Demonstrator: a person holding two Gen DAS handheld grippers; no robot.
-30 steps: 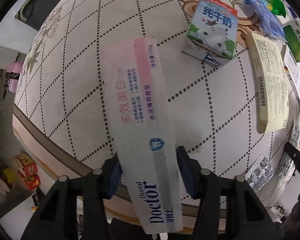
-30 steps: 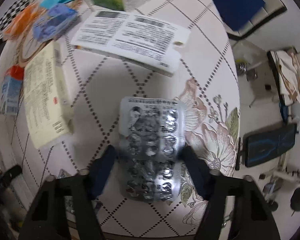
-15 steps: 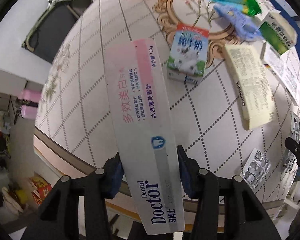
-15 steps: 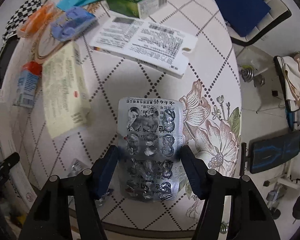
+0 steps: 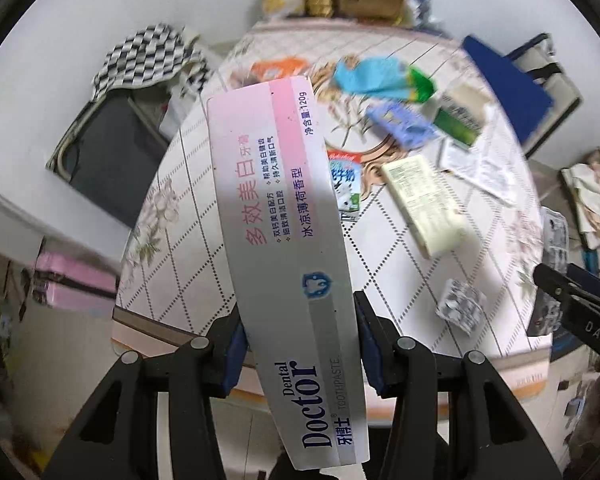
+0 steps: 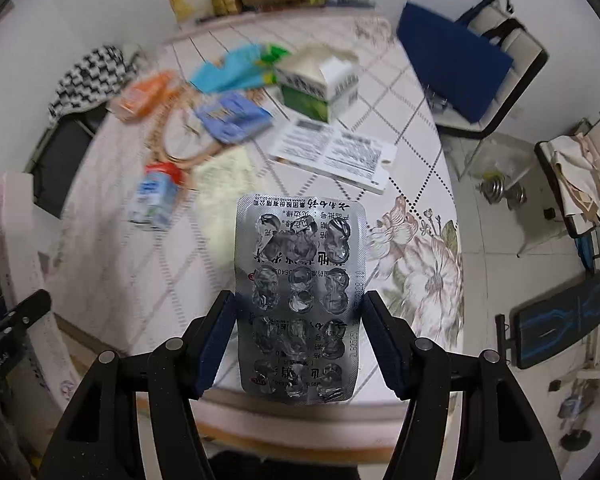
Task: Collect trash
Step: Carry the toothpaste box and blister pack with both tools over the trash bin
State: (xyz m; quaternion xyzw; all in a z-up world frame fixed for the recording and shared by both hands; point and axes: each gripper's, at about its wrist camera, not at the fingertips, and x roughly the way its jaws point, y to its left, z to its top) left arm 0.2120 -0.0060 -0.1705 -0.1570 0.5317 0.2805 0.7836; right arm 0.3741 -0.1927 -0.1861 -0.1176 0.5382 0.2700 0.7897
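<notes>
While both hands are loaded, the step in hand reads as the carry: 2 pieces of trash are off the counter and no bin shows in either view.

Left wrist view: left claw [image 5: 298, 338] is clamped on the toothpaste box [image 5: 282, 240], blue pads pressing its 2 long sides near the "Doctor" end. The box sticks forward, held clear above the counter [image 5: 180, 208], which lies well below. Left on the cloth: a milk carton [image 5: 346, 188], a yellowish box [image 5: 422, 200], a crumpled blister pack [image 5: 460, 306], a blue wrapper [image 5: 374, 76] and more, partly blurred. The other claw's black frame enters at the right edge.

Right wrist view: right claw [image 6: 298, 336] is clamped on the empty blister sheet [image 6: 300, 296], pads on both side edges at its lower half. Pockets look popped. The sheet hangs over the near edge of the counter [image 6: 416, 184]. Beyond it: a green-white carton [image 6: 320, 88], a flat printed pack [image 6: 336, 152], an orange pack [image 6: 144, 94].

Judgement: next move calls for finding the bin, bringing both loads over its mouth, then parting the pads. Risk: the thin foil sheet may cling to a pad or flutter aside; the long box may catch on a rim if not tipped end-down. Several items remain, so the task looks far from finished.
</notes>
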